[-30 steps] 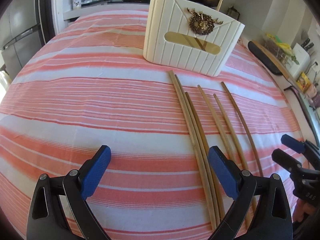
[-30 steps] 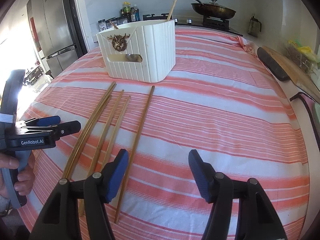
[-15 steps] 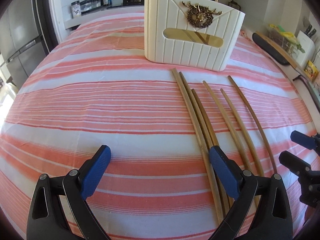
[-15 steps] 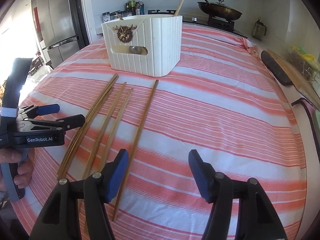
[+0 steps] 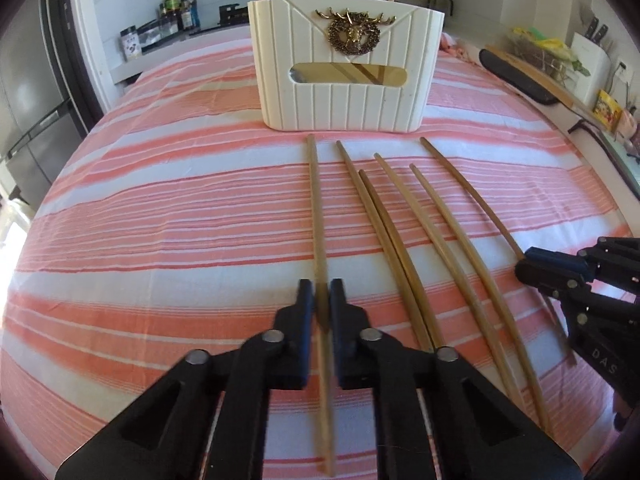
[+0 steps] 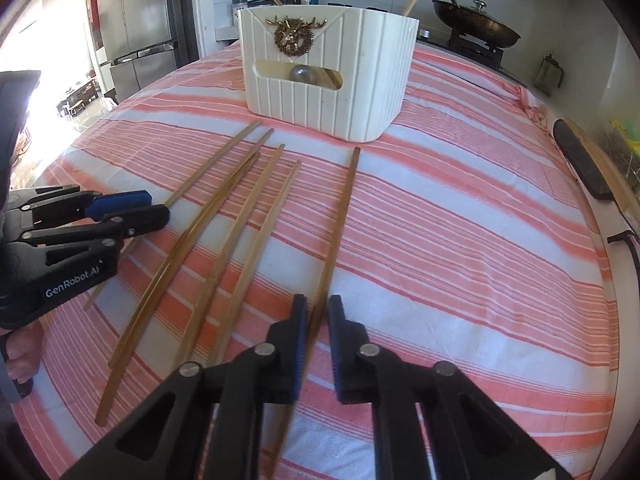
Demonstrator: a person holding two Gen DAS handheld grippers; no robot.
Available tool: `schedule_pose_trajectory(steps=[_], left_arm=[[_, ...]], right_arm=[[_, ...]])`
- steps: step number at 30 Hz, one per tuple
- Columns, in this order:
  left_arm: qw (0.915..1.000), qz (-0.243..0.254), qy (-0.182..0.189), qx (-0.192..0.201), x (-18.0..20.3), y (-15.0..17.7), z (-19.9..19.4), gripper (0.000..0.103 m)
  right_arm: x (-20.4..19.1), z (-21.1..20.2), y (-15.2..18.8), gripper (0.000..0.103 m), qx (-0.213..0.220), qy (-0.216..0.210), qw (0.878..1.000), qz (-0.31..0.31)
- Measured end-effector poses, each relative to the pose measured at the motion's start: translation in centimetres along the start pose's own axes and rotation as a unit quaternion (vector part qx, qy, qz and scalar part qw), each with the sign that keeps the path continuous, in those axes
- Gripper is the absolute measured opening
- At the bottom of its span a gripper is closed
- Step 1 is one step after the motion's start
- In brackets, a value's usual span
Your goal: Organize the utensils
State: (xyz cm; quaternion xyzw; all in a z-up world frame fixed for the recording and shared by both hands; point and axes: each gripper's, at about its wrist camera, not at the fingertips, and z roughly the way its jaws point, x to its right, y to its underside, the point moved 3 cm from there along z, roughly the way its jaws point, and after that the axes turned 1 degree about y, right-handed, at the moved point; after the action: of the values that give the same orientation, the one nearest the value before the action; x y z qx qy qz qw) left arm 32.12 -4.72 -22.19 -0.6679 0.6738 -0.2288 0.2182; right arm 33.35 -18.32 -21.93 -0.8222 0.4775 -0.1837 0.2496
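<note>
- Left gripper (image 5: 319, 302) is pinched on the leftmost chopstick (image 5: 316, 208); right gripper (image 6: 318, 314) is pinched on the rightmost chopstick (image 6: 340, 216), low on the shaft in both cases.
- Step judged in hand: both outer sticks gripped on the cloth (image 5: 160, 220), not yet lifted.
- Four loose sticks (image 5: 404, 248) are left lying between the two held ones, close together.
- Next move is judged to need a lift, a tilt to upright, then a drop into the holder (image 5: 346, 68).
- Holder stands just beyond the stick tips, front window showing utensils already inside.
- Risk: long shafts held near one end may swing or pivot; the grippers sit close together.
- Pan (image 6: 476, 28) and cutting board (image 5: 532, 76) lie beyond, clear of the path.
</note>
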Motion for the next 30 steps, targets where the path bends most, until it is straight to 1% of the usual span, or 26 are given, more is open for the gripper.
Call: schedule_pose_trajectory(steps=[4, 8, 12, 13, 14, 15, 16, 17, 18, 20, 23, 27, 30], left_arm=[[0.9999, -0.012, 0.003, -0.005, -1.4, 0.8, -0.7, 0.005], [0.9995, -0.030, 0.002, -0.010, -3.9, 2.4, -1.9, 0.006], [0.9985, -0.048, 0.012, -0.021, -6.3, 3.6, -2.9, 0.007], [0.9982, -0.050, 0.021, -0.026, -6.7, 3.7, -3.0, 0.010], [0.9975, -0.050, 0.037, -0.032, -7.0, 3.7, -3.0, 0.019], [0.9967, -0.049, 0.054, -0.037, -7.1, 3.6, -3.0, 0.025], [0.9959, -0.047, 0.065, -0.042, -7.4, 3.4, -3.0, 0.041], [0.9955, -0.043, 0.071, -0.046, -7.5, 3.1, -2.9, 0.055], [0.9951, -0.037, 0.075, -0.052, -7.7, 2.7, -2.8, 0.059], [0.9938, -0.020, 0.086, -0.067, -7.8, 1.9, -2.4, 0.061], [0.9918, 0.000, 0.091, -0.090, -8.2, 0.5, -1.2, 0.061], [0.9900, 0.018, 0.086, -0.110, -8.7, -1.5, 0.6, 0.060], [0.9898, 0.028, 0.071, -0.120, -8.9, -3.3, 2.2, 0.054]], right_arm=[[1.2, -0.5, 0.8, 0.006, -0.004, 0.018, 1.000, 0.024], [3.1, -1.7, 2.8, 0.006, -0.013, 0.039, 0.997, 0.059], [4.8, -2.9, 4.4, 0.007, -0.026, 0.052, 0.995, 0.086], [5.0, -3.1, 4.8, 0.007, -0.030, 0.050, 0.994, 0.091], [5.3, -3.3, 5.0, 0.007, -0.032, 0.044, 0.994, 0.098], [5.4, -3.5, 5.1, 0.009, -0.034, 0.037, 0.994, 0.102], [5.5, -3.6, 5.2, 0.011, -0.038, 0.031, 0.994, 0.102], [5.6, -3.6, 5.0, 0.019, -0.043, 0.026, 0.994, 0.097], [5.6, -3.7, 4.9, 0.028, -0.047, 0.022, 0.994, 0.092], [5.7, -3.6, 4.3, 0.037, -0.060, 0.012, 0.995, 0.079], [5.9, -2.7, 3.2, 0.037, -0.090, -0.011, 0.993, 0.068], [6.3, -0.6, 1.7, 0.037, -0.123, -0.018, 0.991, 0.052], [6.7, 0.5, 0.0, 0.037, -0.125, -0.015, 0.991, 0.045]])
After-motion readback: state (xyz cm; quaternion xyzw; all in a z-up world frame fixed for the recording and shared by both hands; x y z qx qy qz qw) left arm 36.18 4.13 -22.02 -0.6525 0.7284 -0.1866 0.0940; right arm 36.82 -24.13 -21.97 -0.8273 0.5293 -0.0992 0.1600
